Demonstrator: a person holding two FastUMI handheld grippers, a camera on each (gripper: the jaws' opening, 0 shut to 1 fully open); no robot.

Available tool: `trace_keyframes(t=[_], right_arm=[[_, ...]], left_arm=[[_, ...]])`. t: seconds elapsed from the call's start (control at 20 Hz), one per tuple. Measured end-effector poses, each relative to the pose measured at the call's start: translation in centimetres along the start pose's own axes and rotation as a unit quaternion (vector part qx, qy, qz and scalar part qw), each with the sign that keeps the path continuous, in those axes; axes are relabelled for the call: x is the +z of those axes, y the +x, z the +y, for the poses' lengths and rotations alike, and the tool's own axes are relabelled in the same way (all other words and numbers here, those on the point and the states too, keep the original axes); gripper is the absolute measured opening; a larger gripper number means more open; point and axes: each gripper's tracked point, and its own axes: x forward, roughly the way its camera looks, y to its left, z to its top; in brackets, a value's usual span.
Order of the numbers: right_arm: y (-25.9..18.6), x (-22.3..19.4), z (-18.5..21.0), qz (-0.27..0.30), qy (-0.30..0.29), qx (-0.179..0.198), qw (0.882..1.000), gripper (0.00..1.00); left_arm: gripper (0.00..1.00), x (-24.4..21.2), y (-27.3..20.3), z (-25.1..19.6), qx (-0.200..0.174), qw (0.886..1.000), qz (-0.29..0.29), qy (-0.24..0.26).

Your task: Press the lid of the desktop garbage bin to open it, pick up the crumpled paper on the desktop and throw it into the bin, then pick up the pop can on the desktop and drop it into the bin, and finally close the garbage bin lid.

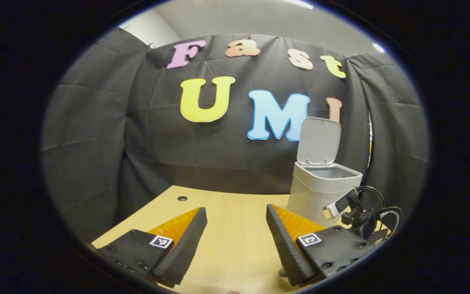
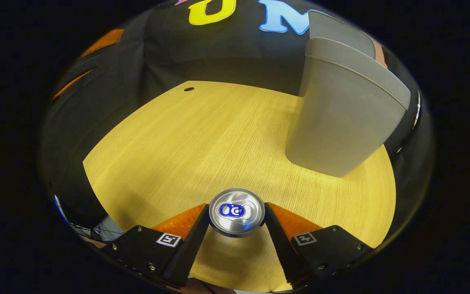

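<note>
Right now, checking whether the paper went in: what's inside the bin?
The lid stands open on the bin; only its inner wall near the rim shows. The bottom is hidden, so I cannot tell.

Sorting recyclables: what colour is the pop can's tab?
Blue, on the silver pop can top; right gripper view.

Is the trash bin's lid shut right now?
No, the bin's lid stands tipped up behind the open garbage bin in the left gripper view.
</note>
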Motion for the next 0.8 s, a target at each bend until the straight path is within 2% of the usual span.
trace_keyframes(t=[0.35,0.6,0.8], right_arm=[[-3.2,3.0,-1.2,-0.058,0.033,0.008,0.998,0.83],[-6.3,5.2,-2.7,-0.099,0.053,-0.001,0.994,0.83],[-9.9,8.7,-4.5,-0.17,0.053,-0.015,0.984,0.83]], left_arm=[[0.96,-0.1,0.2,-0.7,-0.008,1.0,0.003,-0.004],[0.96,-0.3,0.5,-1.7,-0.017,1.0,0.004,-0.009],[0.95,-0.4,0.6,-2.1,-0.02,1.0,0.005,-0.011]])
